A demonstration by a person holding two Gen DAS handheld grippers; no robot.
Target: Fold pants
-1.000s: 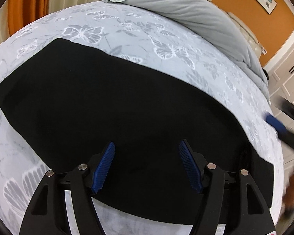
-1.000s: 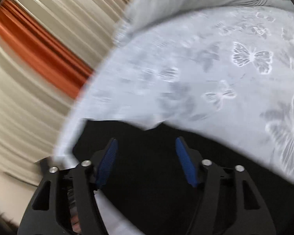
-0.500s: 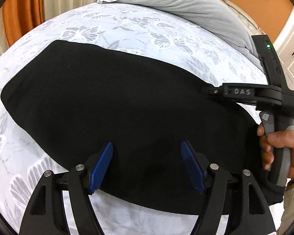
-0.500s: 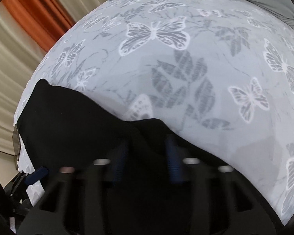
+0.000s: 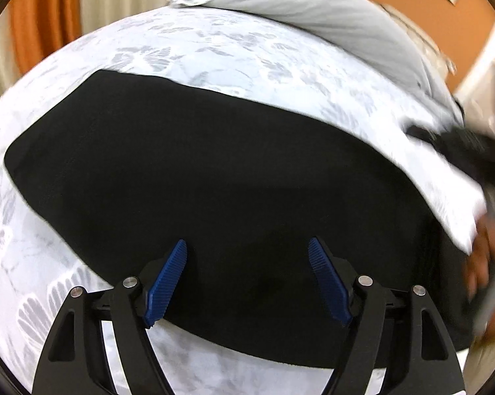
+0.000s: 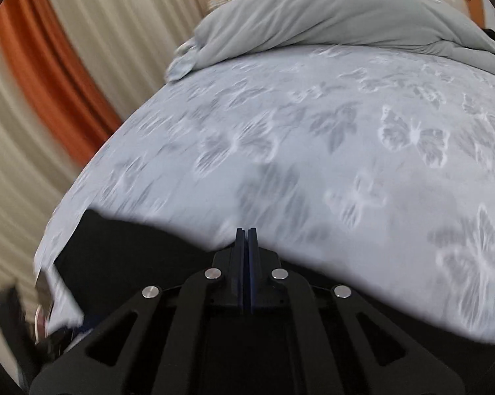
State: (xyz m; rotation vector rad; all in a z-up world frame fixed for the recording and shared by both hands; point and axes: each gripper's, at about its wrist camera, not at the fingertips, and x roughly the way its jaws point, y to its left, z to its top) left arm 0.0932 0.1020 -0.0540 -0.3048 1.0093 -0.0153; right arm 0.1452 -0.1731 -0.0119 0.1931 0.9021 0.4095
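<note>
Butterfly-print bed (image 5: 214, 49): right tongs (image 6: 246, 235) pinched shut on pants (image 5: 214, 181) edge (lower centre); left tongs (image 5: 247, 256) gape empty; next, probably lift and fold.

Right end of flat black fabric pants (image 5: 214, 177) cut off by frame edge in left wrist view; waistband not made out. Right tool (image 5: 471, 151) smeared by motion blur there, jaw state unreadable; holding hand (image 5: 484, 256) blurred too. In right wrist view, pants' near part hidden beneath right tool body; whether cloth is pinched between closed blue pads (image 6: 251, 247) cannot be told. Butterfly-print bedsheet (image 6: 313, 138) softened by blur.
</note>
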